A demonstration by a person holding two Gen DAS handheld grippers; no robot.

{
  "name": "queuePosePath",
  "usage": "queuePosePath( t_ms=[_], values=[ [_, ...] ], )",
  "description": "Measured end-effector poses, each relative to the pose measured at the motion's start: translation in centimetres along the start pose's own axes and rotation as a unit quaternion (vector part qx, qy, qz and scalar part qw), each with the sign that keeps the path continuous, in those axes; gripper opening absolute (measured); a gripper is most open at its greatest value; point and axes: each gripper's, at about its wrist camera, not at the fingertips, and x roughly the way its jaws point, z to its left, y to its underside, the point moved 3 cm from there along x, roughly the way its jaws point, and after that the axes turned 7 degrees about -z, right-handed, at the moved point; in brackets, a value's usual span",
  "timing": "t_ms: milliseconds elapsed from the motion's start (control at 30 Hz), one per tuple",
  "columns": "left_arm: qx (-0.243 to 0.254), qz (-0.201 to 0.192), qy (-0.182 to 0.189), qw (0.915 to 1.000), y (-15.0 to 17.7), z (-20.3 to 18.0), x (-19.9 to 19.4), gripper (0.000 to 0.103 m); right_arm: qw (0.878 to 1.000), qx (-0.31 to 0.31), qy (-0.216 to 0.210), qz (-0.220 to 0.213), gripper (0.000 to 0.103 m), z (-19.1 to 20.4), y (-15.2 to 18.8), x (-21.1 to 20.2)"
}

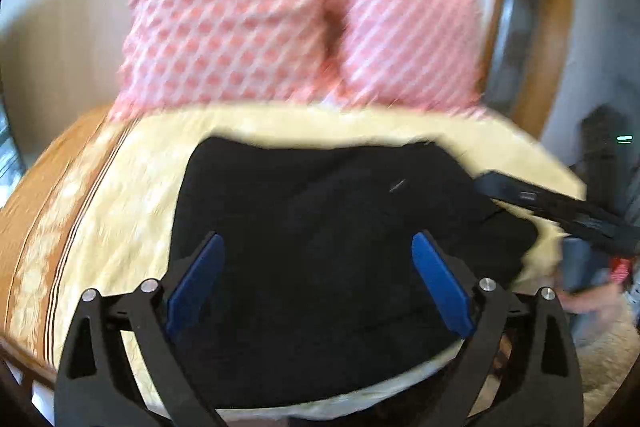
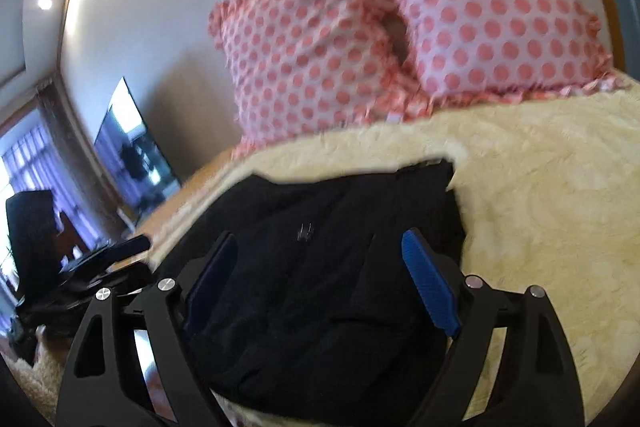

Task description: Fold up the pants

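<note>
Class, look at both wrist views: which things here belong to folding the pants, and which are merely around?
Part of the job:
- black pants, lying in a compact bundle on the cream blanket
- left gripper, open
- right gripper, open

Just around:
- two pink spotted pillows
- wall screen

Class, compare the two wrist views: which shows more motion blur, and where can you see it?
Left wrist view: stronger blur, the pillows dots smear into diagonal streaks. Right wrist view: dots stay round, only softened; both views bend the bed's edges, fisheye-style.
</note>
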Motion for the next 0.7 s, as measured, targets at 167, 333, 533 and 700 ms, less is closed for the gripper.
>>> queuePosePath(
  t_ms=[167,333,533,700],
  values=[
    [0.006,0.044,-0.007,0.999,3.3,0.4,1.8,0.098,0.998,-0.036,0.023,0.046,0.087,0.0,2.3,0.9],
    [0.009,0.032,0.001,0.9995,3.7,0.4,1.4,0.101,0.998,0.057,0.021,0.004,0.087,-3.4,-2.0,-0.4],
    [0.01,0.027,0.01,0.9995,3.6,0.7,1.9,0.101,0.991,0.097,0.064,0.069,0.086,-7.4,-4.1,4.0],
    [0.007,0.025,0.017,0.9995,3.6,0.8,1.9,0.101,0.986,0.114,0.056,0.111,0.079,-8.7,-3.5,6.7]
  ],
)
